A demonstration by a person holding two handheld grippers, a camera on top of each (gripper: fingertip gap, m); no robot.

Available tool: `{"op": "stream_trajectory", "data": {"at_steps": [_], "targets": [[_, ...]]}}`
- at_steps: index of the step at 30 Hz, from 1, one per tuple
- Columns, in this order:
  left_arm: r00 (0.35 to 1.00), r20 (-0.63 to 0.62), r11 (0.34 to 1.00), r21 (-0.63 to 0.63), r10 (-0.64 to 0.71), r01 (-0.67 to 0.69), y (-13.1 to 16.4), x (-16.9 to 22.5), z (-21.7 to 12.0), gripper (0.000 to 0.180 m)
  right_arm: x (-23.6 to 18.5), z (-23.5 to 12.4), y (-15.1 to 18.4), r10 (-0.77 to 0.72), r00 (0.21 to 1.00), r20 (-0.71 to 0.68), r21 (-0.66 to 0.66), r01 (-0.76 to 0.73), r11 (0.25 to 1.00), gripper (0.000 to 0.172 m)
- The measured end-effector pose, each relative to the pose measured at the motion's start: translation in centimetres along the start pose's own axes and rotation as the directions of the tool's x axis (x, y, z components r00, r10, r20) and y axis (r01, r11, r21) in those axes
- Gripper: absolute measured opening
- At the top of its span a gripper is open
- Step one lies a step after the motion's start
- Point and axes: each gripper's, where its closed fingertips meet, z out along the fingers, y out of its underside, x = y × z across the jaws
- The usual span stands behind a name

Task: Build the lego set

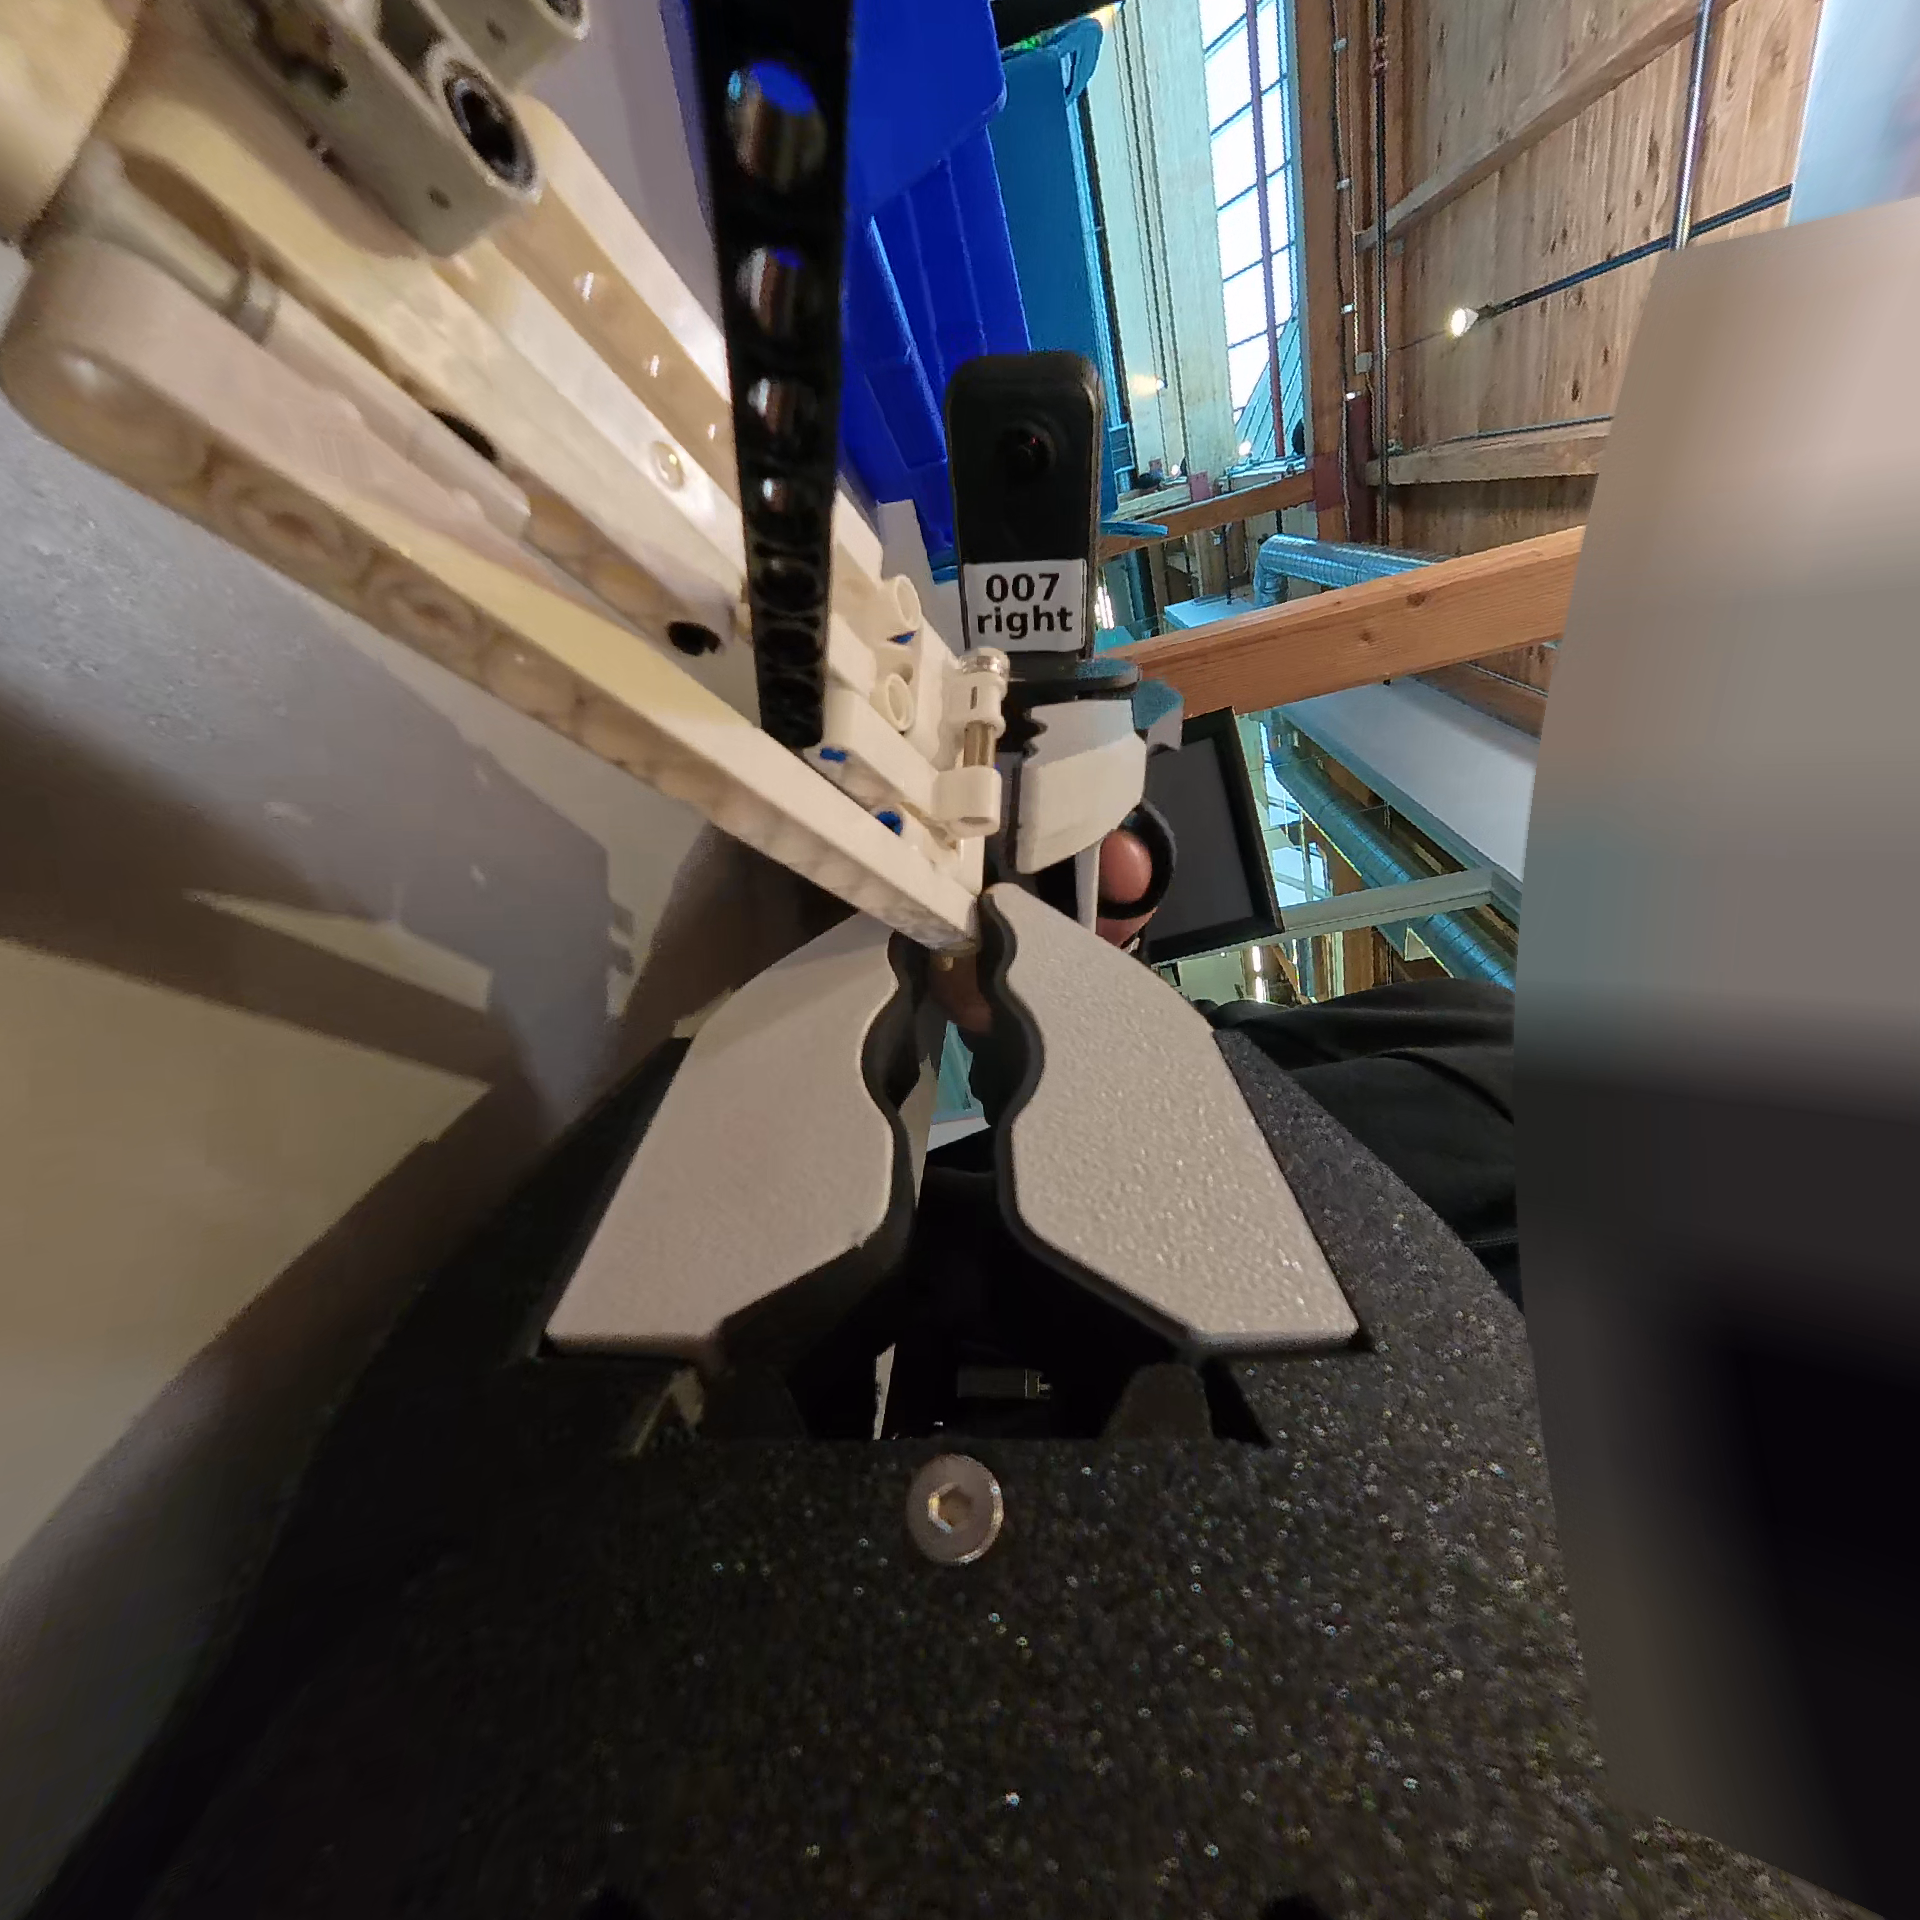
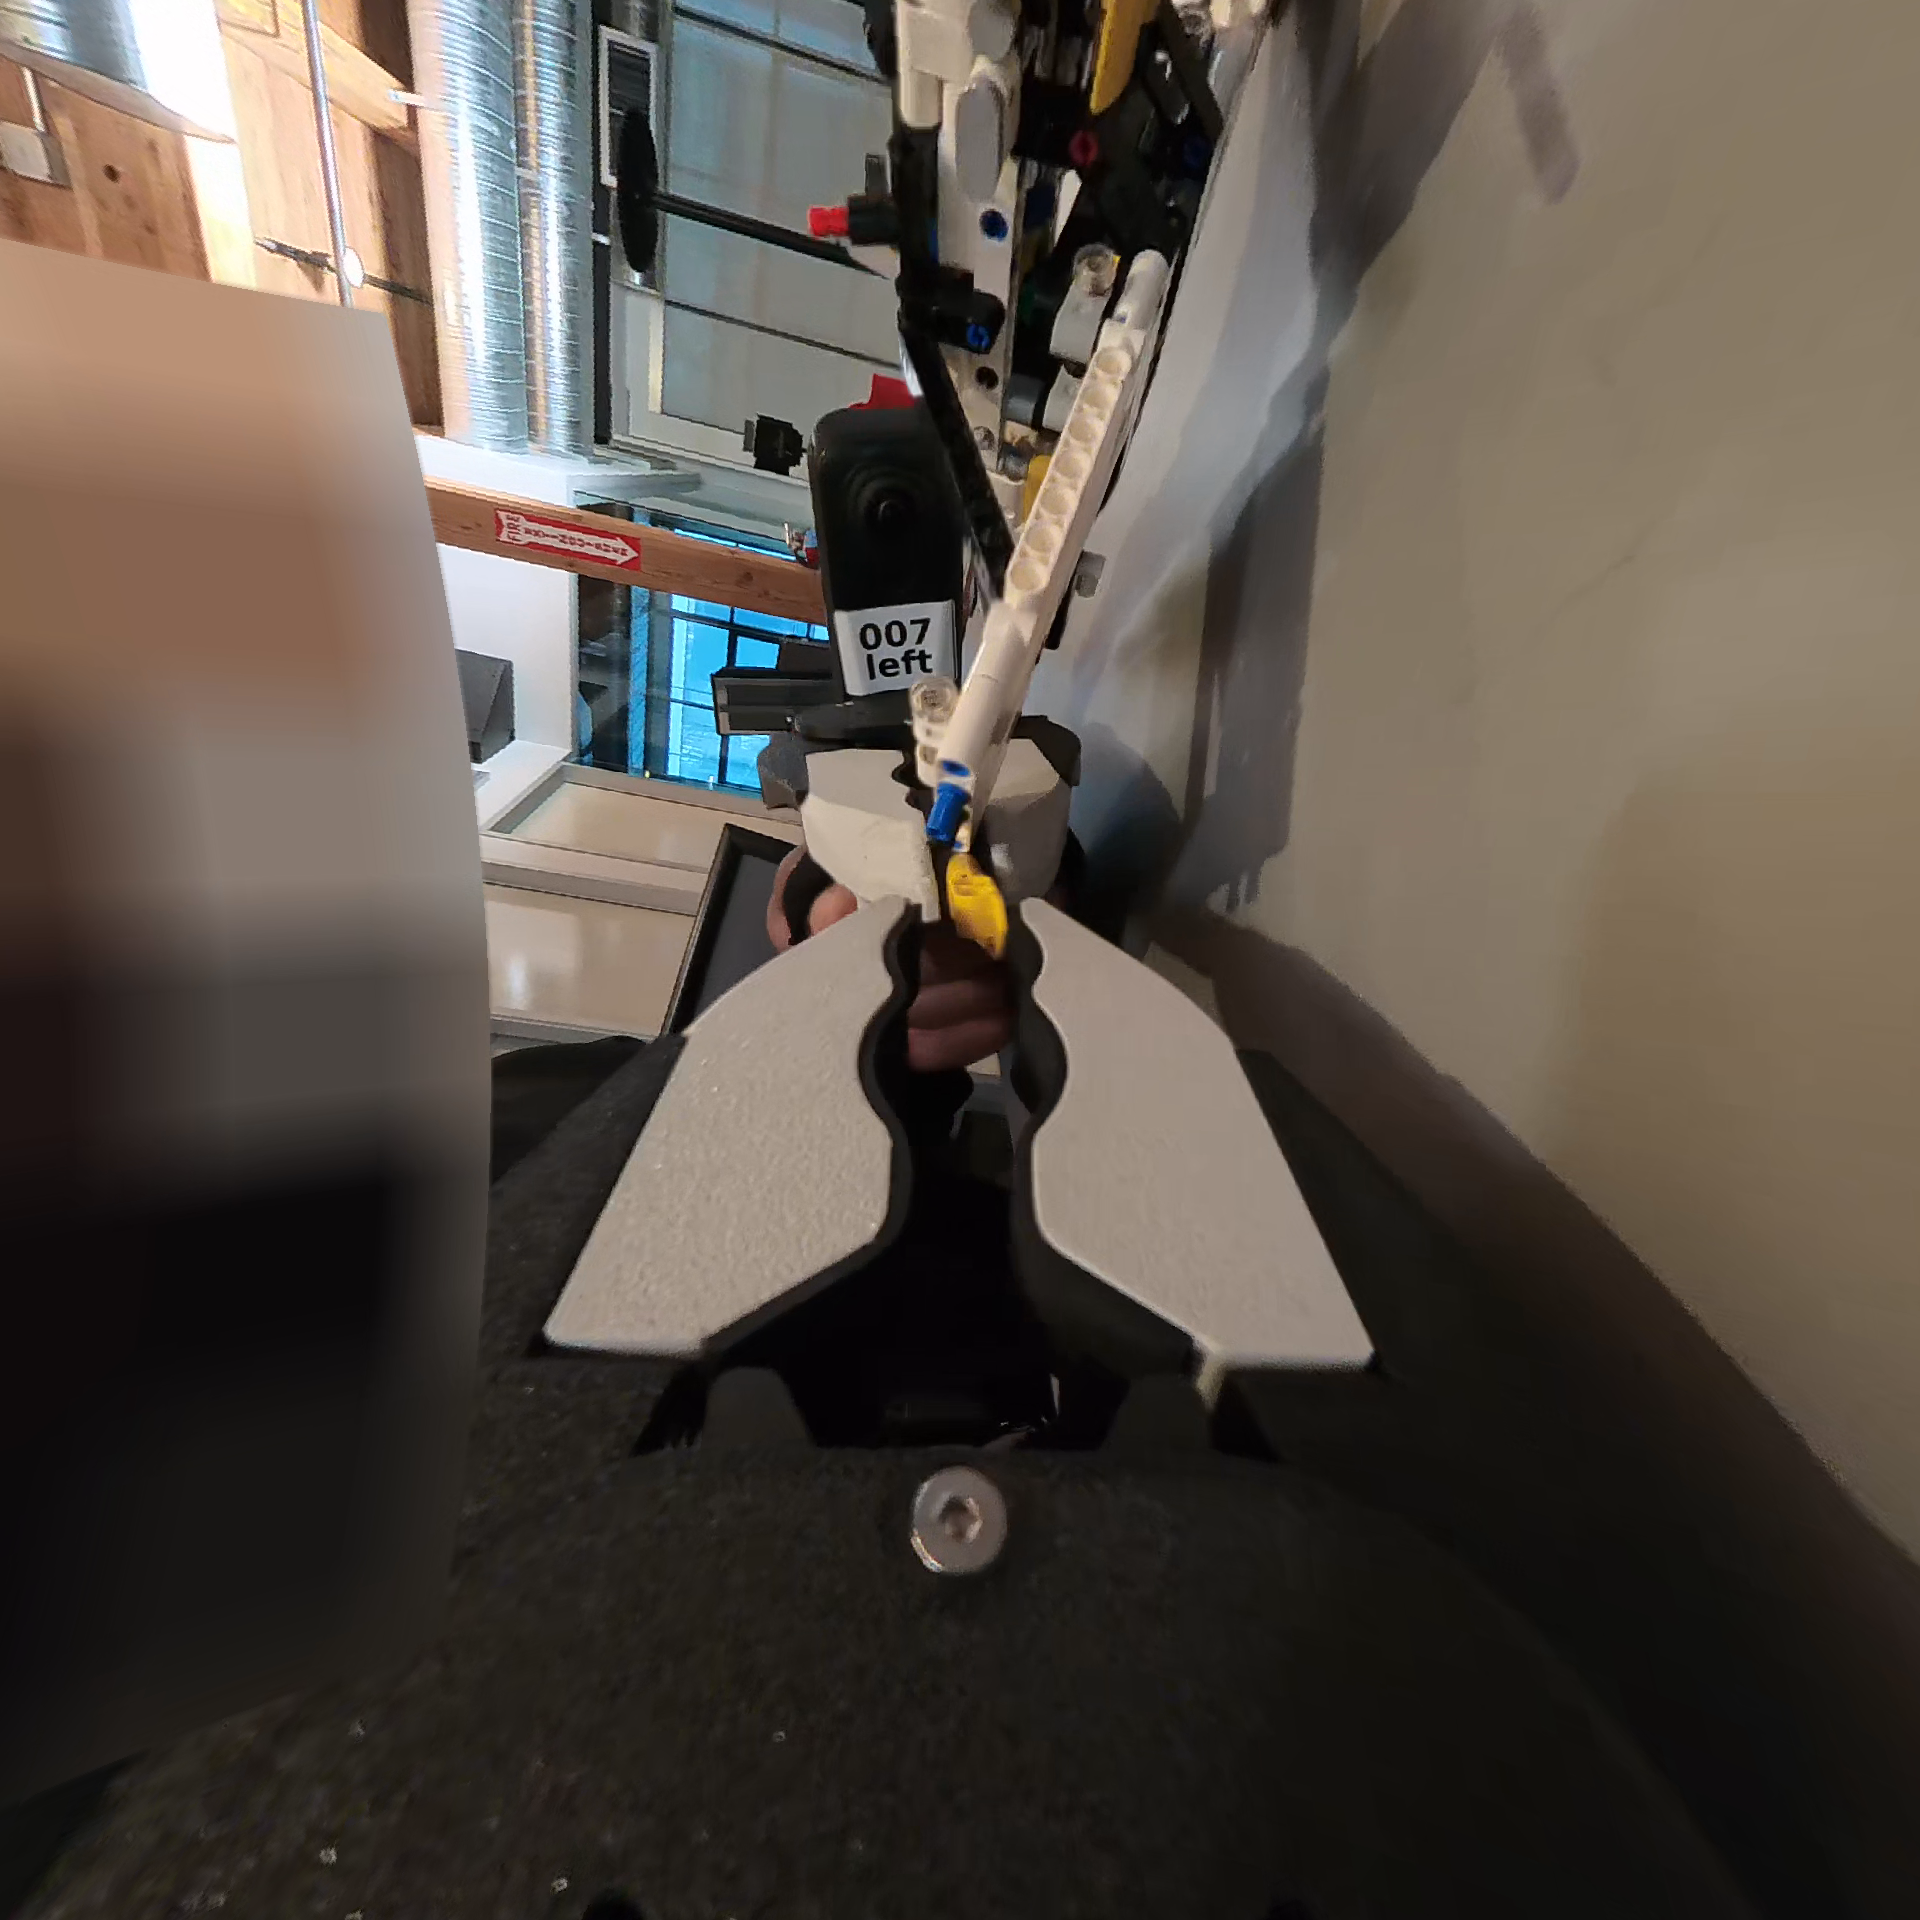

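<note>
My left gripper (image 1: pixel 948 935) is shut on the end of a long white holed beam (image 1: pixel 623 717), part of a brick-built model. A black holed beam (image 1: pixel 779 416) crosses the white beam. The right wrist view shows the same white beam (image 2: pixel 1070 468) clamped in the left gripper (image 2: pixel 940 831), with a blue pin (image 2: pixel 945 805) at its end. My right gripper (image 2: pixel 964 925) faces it, fingers apart. A small yellow piece (image 2: pixel 977 899) on the beam's end stands between its tips and the left pad is clear of it. In the left wrist view the right gripper (image 1: pixel 1070 790) sits beside a white connector with a metal axle (image 1: pixel 977 748).
Blue bins (image 1: pixel 935 260) stand behind the model. The rest of the model (image 2: pixel 1039 156), with black, yellow and red parts, lies beyond the grippers. A pale surface (image 2: pixel 1558 520) runs alongside. A hand (image 2: pixel 951 1013) holds the left gripper.
</note>
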Motion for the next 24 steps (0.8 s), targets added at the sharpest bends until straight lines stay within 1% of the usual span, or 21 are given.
{"op": "stream_trajectory", "data": {"at_steps": [3, 9, 14, 18, 24], "targets": [[1.0, -0.003, 1.0, 0.001, -0.001, 0.001, -0.1, 0.1, -0.1, 0.009, 0.1, 0.1, -0.1, -0.021, 1.0, -0.018, 0.028, 0.022, 0.999, 0.008], [1.0, -0.007, 1.0, 0.001, -0.001, 0.001, -0.2, 0.1, -0.3, 0.009, -0.1, 0.3, -0.6, -0.059, 0.998, -0.015, 0.095, 0.06, 0.994, 0.008], [1.0, -0.002, 1.0, 0.004, 0.001, -0.001, -0.4, -0.2, -0.3, 0.008, -0.2, 0.3, -0.7, -0.059, 0.998, -0.002, 0.137, 0.059, 0.989, 0.007], [1.0, 0.009, 1.0, -0.013, 0.007, -0.007, 0.0, -0.3, -0.3, 0.009, 0.1, 0.3, -0.6, -0.048, 0.999, -0.014, 0.11, 0.049, 0.993, 0.007], [0.999, 0.044, 1.0, -0.012, 0.022, -0.022, -0.1, -1.0, -0.3, 0.012, 0.6, 0.5, -0.6, 0.0, 0.999, -0.033, 0.064, 0.002, 0.998, 0.007]]}}
